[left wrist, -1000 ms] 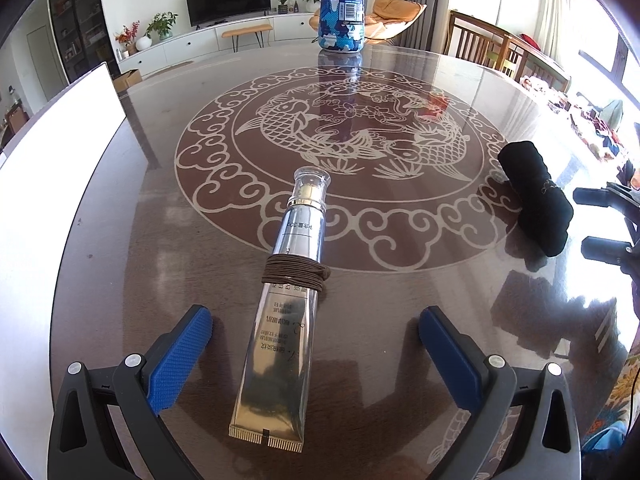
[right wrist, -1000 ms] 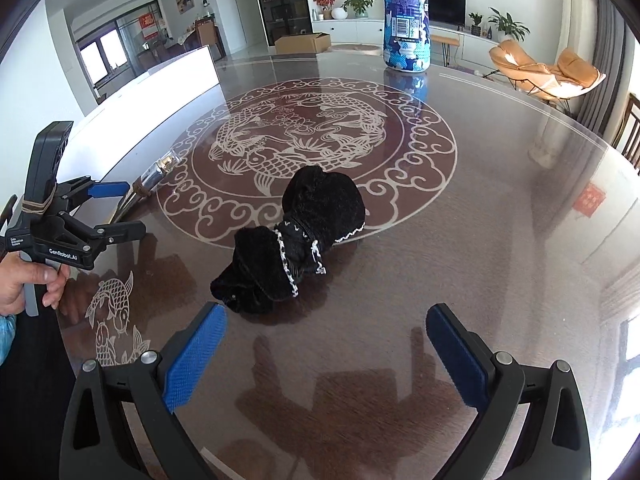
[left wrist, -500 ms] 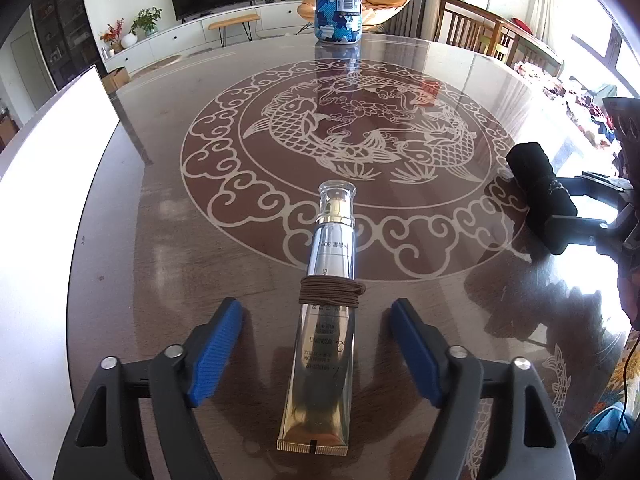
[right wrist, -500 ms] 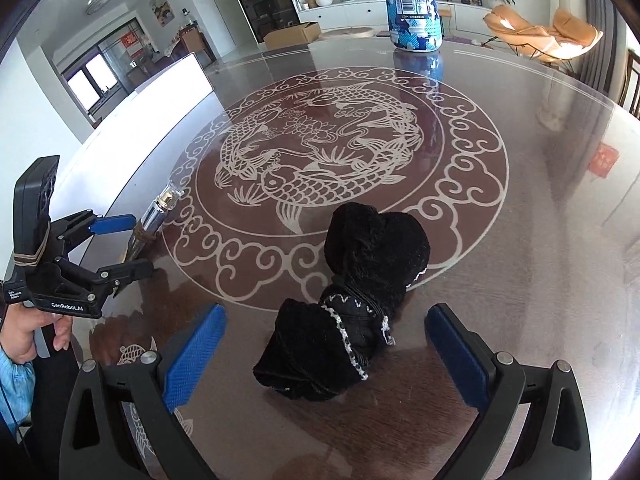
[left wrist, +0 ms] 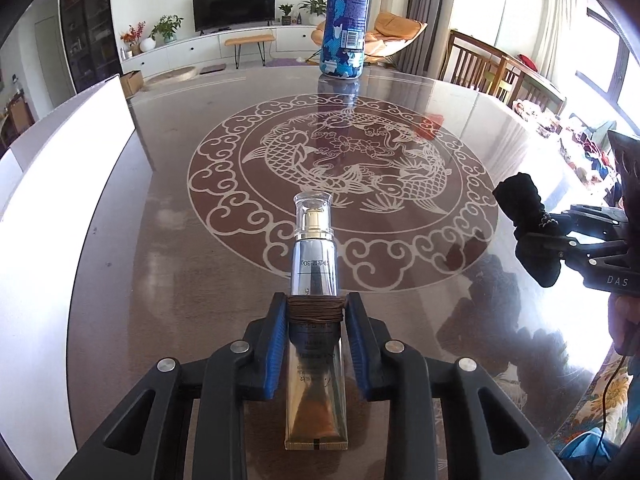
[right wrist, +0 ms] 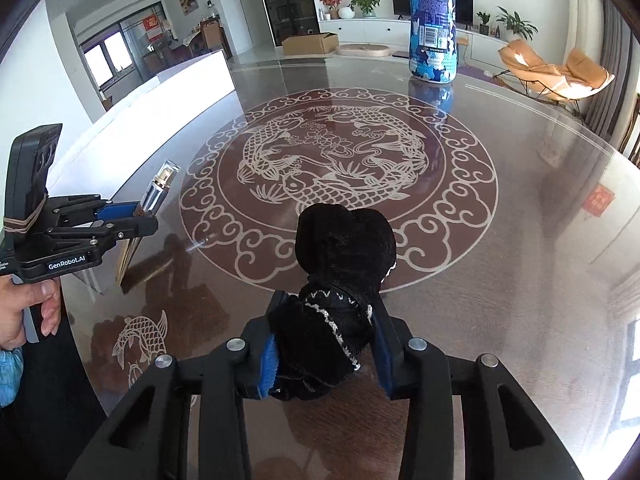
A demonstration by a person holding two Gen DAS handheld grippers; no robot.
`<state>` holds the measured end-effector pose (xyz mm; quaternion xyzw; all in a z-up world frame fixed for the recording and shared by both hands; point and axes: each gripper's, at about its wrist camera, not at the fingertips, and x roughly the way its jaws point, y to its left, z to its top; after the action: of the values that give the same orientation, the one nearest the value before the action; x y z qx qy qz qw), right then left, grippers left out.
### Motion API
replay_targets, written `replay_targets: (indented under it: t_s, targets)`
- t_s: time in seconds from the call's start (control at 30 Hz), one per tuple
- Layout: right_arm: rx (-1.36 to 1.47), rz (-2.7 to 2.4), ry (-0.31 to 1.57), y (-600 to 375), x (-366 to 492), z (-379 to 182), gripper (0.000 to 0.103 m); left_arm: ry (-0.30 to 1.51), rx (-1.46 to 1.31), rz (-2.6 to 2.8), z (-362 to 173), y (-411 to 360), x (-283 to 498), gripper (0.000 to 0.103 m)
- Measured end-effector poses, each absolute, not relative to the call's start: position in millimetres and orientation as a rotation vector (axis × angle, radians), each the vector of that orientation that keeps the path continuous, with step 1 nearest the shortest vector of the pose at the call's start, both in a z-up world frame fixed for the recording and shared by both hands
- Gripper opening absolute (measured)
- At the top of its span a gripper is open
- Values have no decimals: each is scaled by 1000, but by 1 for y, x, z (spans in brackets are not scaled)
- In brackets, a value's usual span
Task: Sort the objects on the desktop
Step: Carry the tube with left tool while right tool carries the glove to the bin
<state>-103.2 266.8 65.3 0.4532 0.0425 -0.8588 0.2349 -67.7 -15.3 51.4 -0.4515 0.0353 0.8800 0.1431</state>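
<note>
- Silver cosmetic tube (left wrist: pixel 314 280) lies between the blue pads of the left gripper (left wrist: pixel 314 320), clear cap pointing away toward the koi medallion (left wrist: pixel 344 160). In the right wrist view it looks tilted, cap end up off the glass table (right wrist: pixel 520 240).
- A brown cord band (left wrist: pixel 316 310) is wound round the tube; the pads meet the tube right at that band.
- Left jaws are closing, nearly together, pads pressed on both sides of the tube. Reads as a firm pinch.
- Black cloth bundle (right wrist: pixel 340 300) with white stitched trim sits between the pads of the right gripper (right wrist: pixel 324 356); its upper lobe bulges forward past the fingertips.
- Right jaws are closing; pads already dent the fabric on both sides, so I count it gripped.
- Judgement, step in hand: secure both grasps and lift clear before carrying each item off to be sorted.
- To do it well: keep the tube pinch on the cord band, where the foil will not slide. Raise it level so the cap does not swing.
- The cloth is soft and compresses; let the jaws finish closing before lifting, or the loose lobe may sag and pull free.
- Blue camouflage-print bottle (left wrist: pixel 345 20) stands upright at the far edge, well apart from both grippers.
</note>
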Motion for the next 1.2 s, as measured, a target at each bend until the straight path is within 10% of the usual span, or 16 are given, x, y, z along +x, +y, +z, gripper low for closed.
replay_targets:
  t_s: [0.63,1.2]
  targets:
    - [1115,-2208,244,181,-81,108,40,-277,-959,2816,152,-134,23,29]
    - [835,-1922,366,-137,-155,204,40,-500,-1296,3011,150,-342,-37,29]
